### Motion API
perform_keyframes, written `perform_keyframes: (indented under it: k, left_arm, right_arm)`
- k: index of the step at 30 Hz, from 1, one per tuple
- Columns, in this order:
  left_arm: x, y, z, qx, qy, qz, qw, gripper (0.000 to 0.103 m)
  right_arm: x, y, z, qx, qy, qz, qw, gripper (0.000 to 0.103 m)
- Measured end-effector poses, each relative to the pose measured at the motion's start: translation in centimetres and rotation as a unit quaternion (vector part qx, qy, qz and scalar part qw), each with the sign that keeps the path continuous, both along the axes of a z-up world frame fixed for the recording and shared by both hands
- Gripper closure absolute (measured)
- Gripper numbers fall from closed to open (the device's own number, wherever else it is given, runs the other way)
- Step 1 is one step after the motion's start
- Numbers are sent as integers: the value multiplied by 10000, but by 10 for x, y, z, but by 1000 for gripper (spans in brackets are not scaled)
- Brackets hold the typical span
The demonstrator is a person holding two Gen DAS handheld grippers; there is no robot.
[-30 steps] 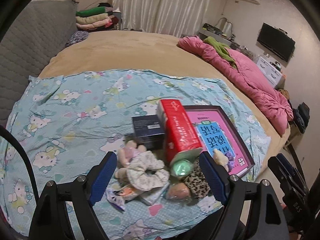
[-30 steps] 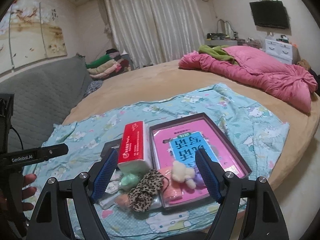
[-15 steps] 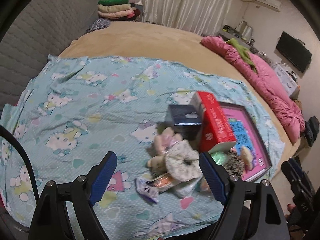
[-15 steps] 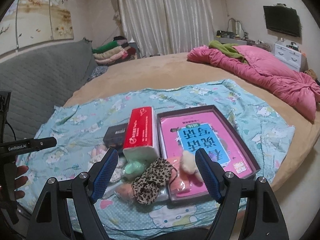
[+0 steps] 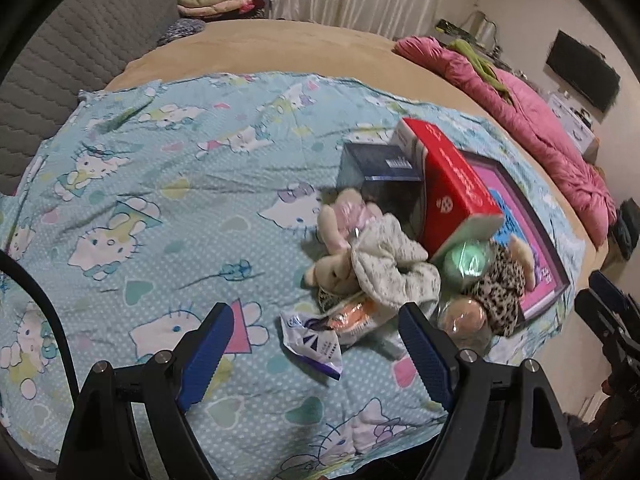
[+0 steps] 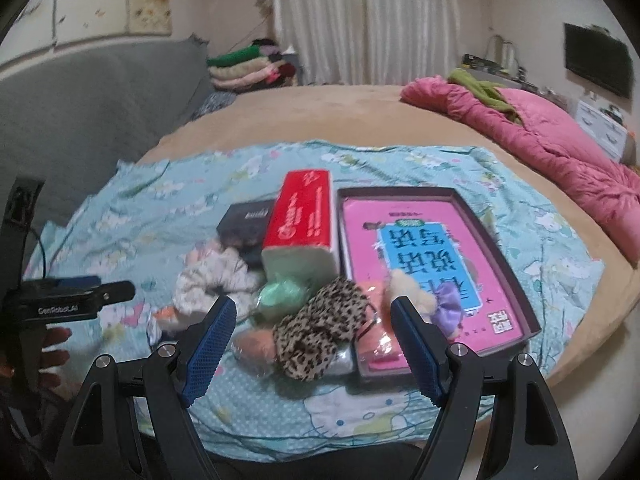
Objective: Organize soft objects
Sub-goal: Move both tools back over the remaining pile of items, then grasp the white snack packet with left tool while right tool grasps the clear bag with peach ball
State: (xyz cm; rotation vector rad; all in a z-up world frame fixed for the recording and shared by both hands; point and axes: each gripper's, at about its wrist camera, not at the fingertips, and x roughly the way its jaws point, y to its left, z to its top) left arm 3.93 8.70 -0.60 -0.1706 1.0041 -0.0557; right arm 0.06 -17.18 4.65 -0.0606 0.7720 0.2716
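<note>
Warm, dim indoor light fills both fisheye views, leaving soft shadows under the piled items. Straight lines bow toward dark, vignetted corners (typical of this lens). The right wrist view looks smeared with motion blur; the left one is sharper.

Left gripper (image 5: 316,344): we see both blue pads (image 5: 206,350) spread wide at the bottom of its own view, nothing between them, tilted steeply down. It also shows at the left edge of the right wrist view — black body side-on, our hand (image 6: 52,350) wrapped on the grip below it.

Right gripper (image 6: 312,334): jaws wide apart too, pads (image 6: 416,346) clear of any contact, lower centre of frame, angled down less steeply. Its black frame peeks in at the right edge of the left view.
</note>
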Motion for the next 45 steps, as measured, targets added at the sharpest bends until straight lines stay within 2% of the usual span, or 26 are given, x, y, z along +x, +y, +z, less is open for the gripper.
perform_keyframes:
  k: [6, 9, 12, 20, 26, 29, 34, 38, 39, 42, 44, 45]
  left_arm:
    - [2, -7, -18, 35, 120, -207, 9997, 19]
    - [4, -9, -26, -5, 191, -353, 9992, 19]
    - [7, -11, -36, 33, 295, -449, 9986, 19]
    - [24, -16, -49, 358, 501, -789, 9950, 19]
    - [36, -20, -62, 438, 658, -1101, 9908, 19]
    - [41, -19, -66, 373, 704, -1207, 9895, 20]
    - [46, -19, -70, 193, 706, -1380, 9877, 24]
    - [47, -20, -73, 72, 709, -1441, 9870, 28]
    - [48, -20, -74, 19, 708, -1438, 9871, 30]
    - [50, -18, -73, -142, 673, -1417, 9875, 35]
    - [49, -18, -73, -188, 656, -1422, 9875, 40]
    - [50, -18, -73, -228, 669, -1441, 9870, 45]
  right_arm:
    - [-2, 34, -22, -553, 222, 850, 9946, 22]
    - [-4, 59, -40, -1155, 356, 1516, 9810, 22]
    - [-8, 77, -56, -1635, 297, 1929, 9670, 22]
    - [1, 93, -78, -2211, 260, 2296, 9475, 23]
    - [7, 103, -92, -2561, 268, 2601, 9306, 25]
    - [8, 112, -101, -2808, 209, 2793, 9180, 28]
    - [13, 119, -114, -3085, 214, 2881, 9063, 41]
    - [21, 120, -118, -3225, 165, 2845, 9026, 53]
    - [22, 120, -118, -3246, 135, 2832, 9024, 61]
    - [23, 117, -114, -3093, 102, 2812, 9084, 63]
    - [23, 111, -106, -2817, 96, 2772, 9185, 64]
    - [24, 108, -102, -2632, 141, 2765, 9241, 66]
